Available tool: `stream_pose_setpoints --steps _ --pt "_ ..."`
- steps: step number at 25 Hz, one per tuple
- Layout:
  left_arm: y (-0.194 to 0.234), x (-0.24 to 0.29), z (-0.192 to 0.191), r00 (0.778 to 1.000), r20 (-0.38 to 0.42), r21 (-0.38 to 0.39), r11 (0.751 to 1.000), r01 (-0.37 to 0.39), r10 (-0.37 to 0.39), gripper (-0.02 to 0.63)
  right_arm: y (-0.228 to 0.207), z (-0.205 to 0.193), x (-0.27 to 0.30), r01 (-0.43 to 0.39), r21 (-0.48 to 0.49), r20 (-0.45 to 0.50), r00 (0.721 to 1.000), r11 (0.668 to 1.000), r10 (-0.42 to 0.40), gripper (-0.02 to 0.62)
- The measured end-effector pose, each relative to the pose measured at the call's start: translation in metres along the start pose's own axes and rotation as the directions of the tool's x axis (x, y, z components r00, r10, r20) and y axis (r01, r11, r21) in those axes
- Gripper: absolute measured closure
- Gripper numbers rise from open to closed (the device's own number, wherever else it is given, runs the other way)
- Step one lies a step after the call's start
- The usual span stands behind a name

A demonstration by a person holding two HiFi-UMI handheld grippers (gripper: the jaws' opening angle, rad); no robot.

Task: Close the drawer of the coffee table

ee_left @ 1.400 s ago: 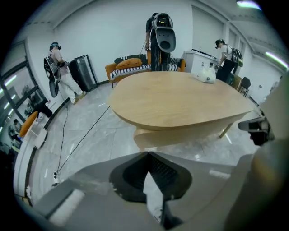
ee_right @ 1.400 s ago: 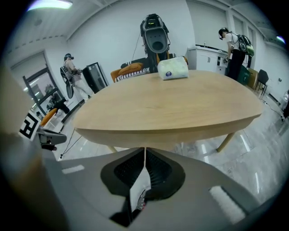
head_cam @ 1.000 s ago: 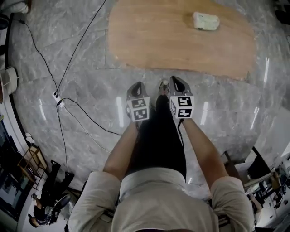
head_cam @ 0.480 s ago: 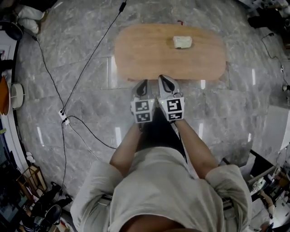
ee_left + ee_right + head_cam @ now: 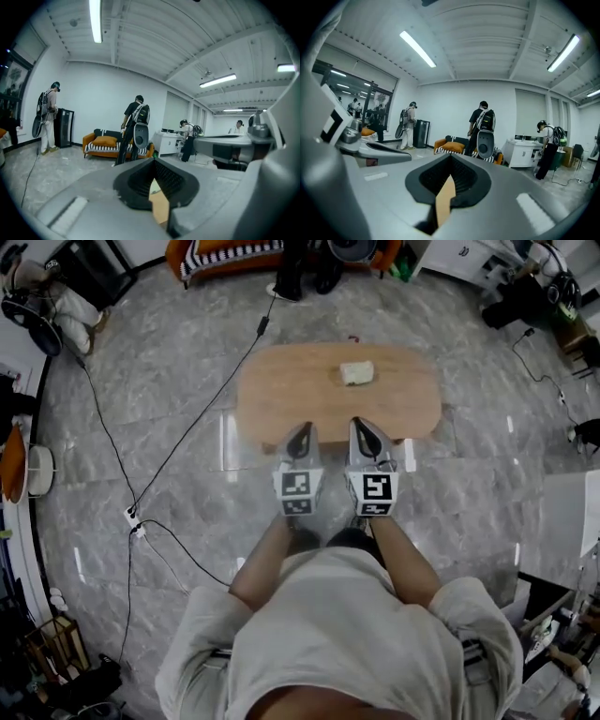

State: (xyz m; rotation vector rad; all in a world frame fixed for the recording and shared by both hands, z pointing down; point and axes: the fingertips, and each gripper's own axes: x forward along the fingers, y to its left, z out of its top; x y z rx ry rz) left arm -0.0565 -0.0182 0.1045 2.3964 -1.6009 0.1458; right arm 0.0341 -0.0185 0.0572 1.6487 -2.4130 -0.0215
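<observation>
The oval wooden coffee table [image 5: 281,395] stands on the marble floor just beyond my hands, seen from above, with a small pale object [image 5: 356,373] on its top. From this height no drawer shows. My left gripper [image 5: 302,431] and right gripper [image 5: 365,427] are held side by side above the table's near edge, both shut and empty. In the left gripper view the left gripper [image 5: 157,186] points almost level into the room, with only a sliver of the wooden top [image 5: 160,208] below its shut jaws. The right gripper [image 5: 449,180] shows the same.
A black cable [image 5: 192,404] crosses the floor left of the table to a power strip [image 5: 134,519]. An orange striped sofa [image 5: 107,142] stands against the far wall. Several people [image 5: 480,129] stand beyond the table. White cabinets [image 5: 524,154] are at the right.
Both grippers have risen from low by the floor to chest height and tipped up to near level. The head view has pulled back, so the whole table now shows, smaller.
</observation>
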Motion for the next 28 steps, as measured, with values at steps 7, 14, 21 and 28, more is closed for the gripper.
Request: stream_pose_setpoints --steps 7,14,21,28 --pt "-0.028 -0.023 0.052 0.994 0.100 0.003 0.999 -0.043 0.043 0.586 -0.009 0.048 -0.026 -0.042 -0.034 0.079 0.996 0.999 0.045 0.589" --pt "-0.084 -0.017 0.077 0.984 0.169 0.002 0.999 -0.053 0.052 0.586 -0.039 0.064 -0.067 -0.093 -0.041 0.143 0.985 0.995 0.098 0.589" --pt "-0.119 -0.017 0.082 0.980 0.193 0.009 0.999 -0.050 0.048 0.586 -0.064 0.076 -0.087 -0.092 -0.067 0.190 0.976 0.993 0.103 0.589" --pt "-0.156 -0.013 0.088 0.982 0.188 0.020 0.999 -0.033 0.029 0.586 -0.089 0.083 -0.109 -0.088 -0.051 0.205 0.974 0.995 0.096 0.589"
